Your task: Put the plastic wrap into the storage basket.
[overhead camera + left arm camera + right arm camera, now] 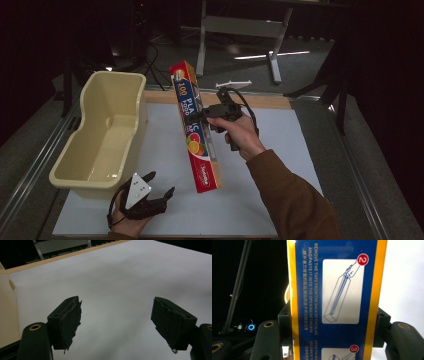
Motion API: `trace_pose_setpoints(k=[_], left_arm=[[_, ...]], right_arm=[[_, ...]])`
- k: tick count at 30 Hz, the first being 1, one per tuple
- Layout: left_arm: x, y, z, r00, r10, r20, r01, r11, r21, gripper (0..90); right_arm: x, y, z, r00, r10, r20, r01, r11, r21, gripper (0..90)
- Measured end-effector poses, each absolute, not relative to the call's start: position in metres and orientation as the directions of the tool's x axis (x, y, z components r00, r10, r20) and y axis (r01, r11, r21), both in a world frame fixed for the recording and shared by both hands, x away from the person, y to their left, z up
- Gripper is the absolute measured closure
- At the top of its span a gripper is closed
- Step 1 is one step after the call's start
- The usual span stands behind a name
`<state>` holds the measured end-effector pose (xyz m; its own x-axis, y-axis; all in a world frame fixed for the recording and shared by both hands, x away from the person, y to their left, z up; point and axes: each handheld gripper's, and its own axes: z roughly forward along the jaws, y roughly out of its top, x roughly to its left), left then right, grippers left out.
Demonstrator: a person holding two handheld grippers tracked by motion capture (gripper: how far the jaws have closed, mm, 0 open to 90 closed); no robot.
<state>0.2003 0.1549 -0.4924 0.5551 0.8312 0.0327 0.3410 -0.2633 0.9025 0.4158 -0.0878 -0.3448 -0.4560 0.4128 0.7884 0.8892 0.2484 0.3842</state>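
Note:
A long plastic-wrap box, red, blue and yellow with fruit pictures, hangs tilted above the white table sheet. My right gripper is shut on its middle, coming from the right. In the right gripper view the box's blue instruction panel stands between the two jaws, which press on its yellow edges. My left gripper rests low at the front left of the sheet, beside the cream tub. Its jaws stand wide apart with nothing between them, and its torn black pads frame bare sheet.
The cream plastic tub, hollow inside, sits along the sheet's left side. A wooden strip borders the sheet's far edge. Metal rails run along both table sides. Desk legs stand on the dark floor behind.

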Motion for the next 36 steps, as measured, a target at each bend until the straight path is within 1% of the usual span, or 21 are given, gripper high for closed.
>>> trace_pose_setpoints(k=[8, 15, 23, 36], left_arm=[[0.201, 0.154, -0.493, 0.558, 0.829, 0.033, 0.343, -0.267, 0.901, 22.8], [0.201, 0.156, -0.493, 0.554, 0.832, 0.030, 0.342, -0.261, 0.903, 22.8], [0.201, 0.153, -0.493, 0.560, 0.828, 0.033, 0.341, -0.266, 0.902, 22.3], [0.202, 0.152, -0.494, 0.565, 0.825, 0.025, 0.343, -0.263, 0.902, 22.3]], right_arm=[[0.413, -0.068, -0.330, -0.456, 0.383, 0.803, 0.890, 0.226, 0.397, 39.0], [0.416, -0.053, -0.320, -0.430, 0.367, 0.825, 0.902, 0.209, 0.377, 39.0], [0.418, -0.037, -0.311, -0.391, 0.332, 0.858, 0.920, 0.156, 0.359, 39.0], [0.424, -0.020, -0.301, -0.345, 0.329, 0.879, 0.936, 0.053, 0.347, 39.0]])
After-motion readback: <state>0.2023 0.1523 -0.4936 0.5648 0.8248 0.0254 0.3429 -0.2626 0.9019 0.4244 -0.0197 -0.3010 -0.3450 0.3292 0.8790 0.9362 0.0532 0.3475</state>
